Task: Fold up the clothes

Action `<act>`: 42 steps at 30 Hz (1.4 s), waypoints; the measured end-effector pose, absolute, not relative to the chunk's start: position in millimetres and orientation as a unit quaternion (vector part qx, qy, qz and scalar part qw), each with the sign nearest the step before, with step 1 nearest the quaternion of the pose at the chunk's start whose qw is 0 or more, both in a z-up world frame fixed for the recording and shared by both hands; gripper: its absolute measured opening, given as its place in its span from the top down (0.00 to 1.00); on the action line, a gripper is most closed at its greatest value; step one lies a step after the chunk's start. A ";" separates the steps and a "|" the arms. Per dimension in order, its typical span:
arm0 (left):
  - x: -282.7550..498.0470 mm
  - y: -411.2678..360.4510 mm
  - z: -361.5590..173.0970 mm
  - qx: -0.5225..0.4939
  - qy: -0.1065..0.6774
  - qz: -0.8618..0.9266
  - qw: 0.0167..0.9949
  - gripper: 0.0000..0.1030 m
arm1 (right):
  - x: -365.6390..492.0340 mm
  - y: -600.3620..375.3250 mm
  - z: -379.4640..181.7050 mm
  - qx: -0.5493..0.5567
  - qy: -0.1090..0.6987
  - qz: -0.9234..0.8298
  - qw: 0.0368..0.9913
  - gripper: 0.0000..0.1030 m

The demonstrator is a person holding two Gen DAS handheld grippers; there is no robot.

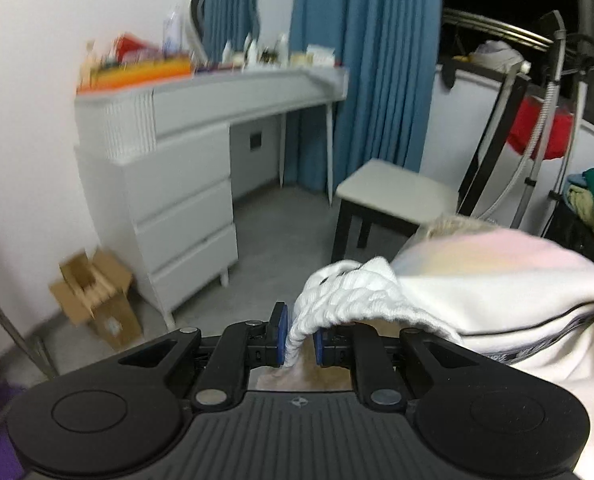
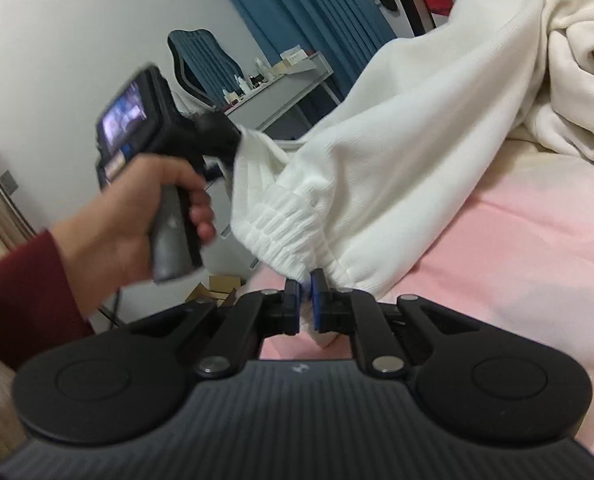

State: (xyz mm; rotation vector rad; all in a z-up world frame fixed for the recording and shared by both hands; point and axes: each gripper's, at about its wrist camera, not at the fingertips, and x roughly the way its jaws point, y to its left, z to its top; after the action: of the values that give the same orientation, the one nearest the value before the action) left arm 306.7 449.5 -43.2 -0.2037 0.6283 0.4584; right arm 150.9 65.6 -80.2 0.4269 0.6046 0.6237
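Observation:
A white garment (image 2: pixel 409 152) with a ribbed elastic waistband (image 2: pixel 281 228) hangs between my two grippers above a pink bed sheet (image 2: pixel 517 264). My right gripper (image 2: pixel 306 300) is shut on the lower end of the waistband. My left gripper (image 1: pixel 300 338) is shut on the bunched waistband (image 1: pixel 345 296); the garment (image 1: pixel 497 280) spreads to its right. The left gripper also shows in the right wrist view (image 2: pixel 233 148), held in a hand at upper left, with the cloth's other end in it.
A grey dresser (image 1: pixel 185 184) with a cluttered top stands along the wall, a cardboard box (image 1: pixel 97 296) beside it. A white stool (image 1: pixel 393 196), blue curtains (image 1: pixel 361 64) and a garment rack (image 1: pixel 537 120) stand beyond. More cream cloth (image 2: pixel 577 80) lies on the bed.

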 end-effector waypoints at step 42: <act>15.9 126.1 -10.5 -0.024 0.218 0.023 0.975 0.17 | 73.6 -216.1 32.3 0.052 0.138 0.108 0.983 0.20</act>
State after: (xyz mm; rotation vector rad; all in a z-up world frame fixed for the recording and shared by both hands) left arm 15.9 126.1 -10.5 -0.0492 0.4391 0.0463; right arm 73.6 -216.1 32.3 0.1045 0.2766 0.2173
